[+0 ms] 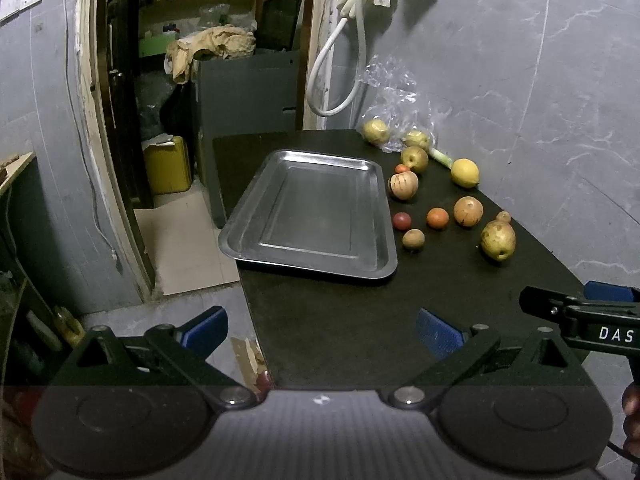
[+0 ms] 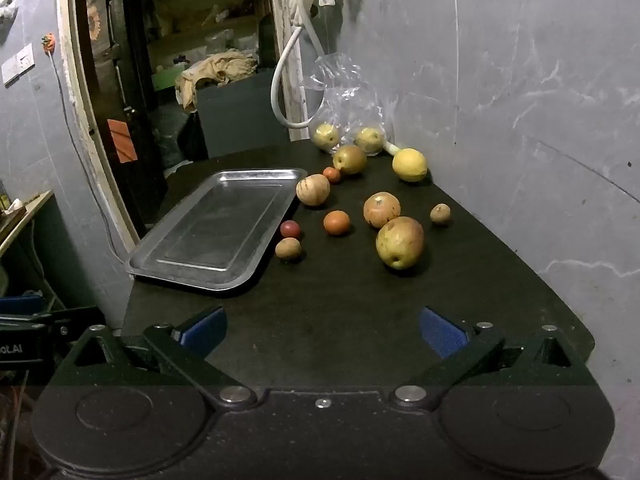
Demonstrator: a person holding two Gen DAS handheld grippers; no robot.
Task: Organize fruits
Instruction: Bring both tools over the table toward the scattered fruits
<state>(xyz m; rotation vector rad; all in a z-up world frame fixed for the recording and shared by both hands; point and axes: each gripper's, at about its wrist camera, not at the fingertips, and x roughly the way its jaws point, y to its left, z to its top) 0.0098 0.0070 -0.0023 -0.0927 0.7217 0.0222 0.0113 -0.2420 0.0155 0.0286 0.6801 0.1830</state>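
Note:
An empty steel tray (image 1: 248, 236) (image 2: 148, 266) lies on the black table, left of the fruit. Loose on the table to its right are a yellow-green pear (image 1: 498, 239) (image 2: 400, 242), a speckled apple (image 1: 468, 211) (image 2: 381, 209), an orange tomato (image 1: 437, 218) (image 2: 336, 222), a small red fruit (image 1: 401, 221) (image 2: 290, 229), a small brown fruit (image 1: 413, 239) (image 2: 288, 248) and a yellow lemon (image 1: 465, 173) (image 2: 409, 165). My left gripper (image 1: 322, 330) is open over the near table edge, holding nothing. My right gripper (image 2: 322, 332) is open too, short of the fruit.
Further back lie a striped apple (image 2: 313, 189), a russet apple (image 2: 349, 159) and a clear plastic bag (image 2: 346, 96) with fruit at the marbled wall. A white hose (image 1: 340, 64) hangs behind. A doorway with clutter opens at the left; the table ends there.

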